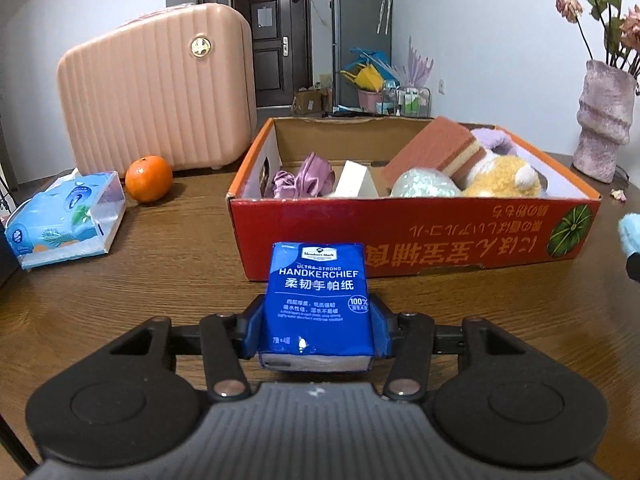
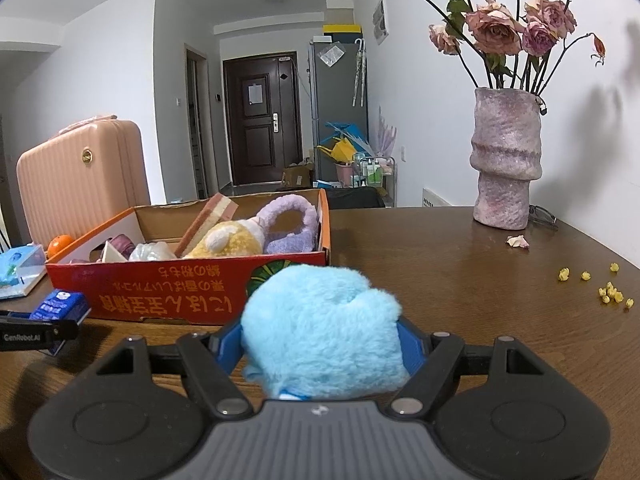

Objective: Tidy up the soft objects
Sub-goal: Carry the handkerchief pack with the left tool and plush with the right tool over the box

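Handkerchief pack (image 1: 316, 304), blue and soft-sided, clamped across its width between the blue pads of the left gripper (image 1: 317, 330), held just in front of the near wall of the red cardboard box (image 1: 400, 236); probably mid-carry, with the drop into the box yet to come; best lifted clear over the near wall, kept level, then lowered into the bare patch of floor between the purple scrunchie (image 1: 304, 178) and the white block (image 1: 356, 182); grip kept light, since the wrapper likely dents under pressure; released only once low inside; right gripper (image 2: 322, 350) closed on a fluffy blue plush (image 2: 320, 328), also short of the box; better held back until the left clears, to avoid crossing over the sponge (image 1: 436, 148) and yellow plush toy (image 1: 504, 178).
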`<state>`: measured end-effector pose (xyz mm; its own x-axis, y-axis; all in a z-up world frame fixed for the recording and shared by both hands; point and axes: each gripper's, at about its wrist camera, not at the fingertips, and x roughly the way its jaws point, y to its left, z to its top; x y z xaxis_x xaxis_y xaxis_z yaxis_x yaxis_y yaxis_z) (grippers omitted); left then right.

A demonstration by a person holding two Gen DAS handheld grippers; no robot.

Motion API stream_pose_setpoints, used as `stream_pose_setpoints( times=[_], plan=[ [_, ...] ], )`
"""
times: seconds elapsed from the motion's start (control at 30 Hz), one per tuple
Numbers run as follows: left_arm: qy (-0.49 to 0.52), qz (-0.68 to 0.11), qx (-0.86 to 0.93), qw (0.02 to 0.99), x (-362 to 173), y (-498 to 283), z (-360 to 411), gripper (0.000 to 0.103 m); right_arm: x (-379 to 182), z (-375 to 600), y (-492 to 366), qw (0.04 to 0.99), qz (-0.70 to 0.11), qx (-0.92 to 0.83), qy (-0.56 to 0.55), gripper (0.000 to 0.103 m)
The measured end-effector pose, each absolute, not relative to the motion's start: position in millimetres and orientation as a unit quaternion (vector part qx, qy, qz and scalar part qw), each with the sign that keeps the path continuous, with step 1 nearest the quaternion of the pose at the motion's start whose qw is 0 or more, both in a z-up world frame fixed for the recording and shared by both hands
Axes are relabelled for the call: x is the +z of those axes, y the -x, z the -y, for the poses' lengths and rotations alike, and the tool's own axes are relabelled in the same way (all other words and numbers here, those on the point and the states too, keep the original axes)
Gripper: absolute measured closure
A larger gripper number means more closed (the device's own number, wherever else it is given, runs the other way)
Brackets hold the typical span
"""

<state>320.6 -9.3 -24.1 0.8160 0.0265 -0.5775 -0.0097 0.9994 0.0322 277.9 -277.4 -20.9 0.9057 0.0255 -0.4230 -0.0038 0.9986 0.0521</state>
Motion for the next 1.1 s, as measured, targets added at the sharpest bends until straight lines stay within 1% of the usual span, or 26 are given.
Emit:
stream_pose_setpoints(
  times=[0.8, 1.1],
  plan=[
    [-0.018, -0.236, -0.019, 0.971, 6, -268, 39, 0.051, -10, 248, -261, 0.980, -0.187, 0.065, -0.027, 0.028],
    [-0.017, -0.220, -0.018, 0.975, 14, -262, 42, 0.051, -3, 235, -255, 0.986, -0.147, 0.071, -0.020, 0.028]
  ],
)
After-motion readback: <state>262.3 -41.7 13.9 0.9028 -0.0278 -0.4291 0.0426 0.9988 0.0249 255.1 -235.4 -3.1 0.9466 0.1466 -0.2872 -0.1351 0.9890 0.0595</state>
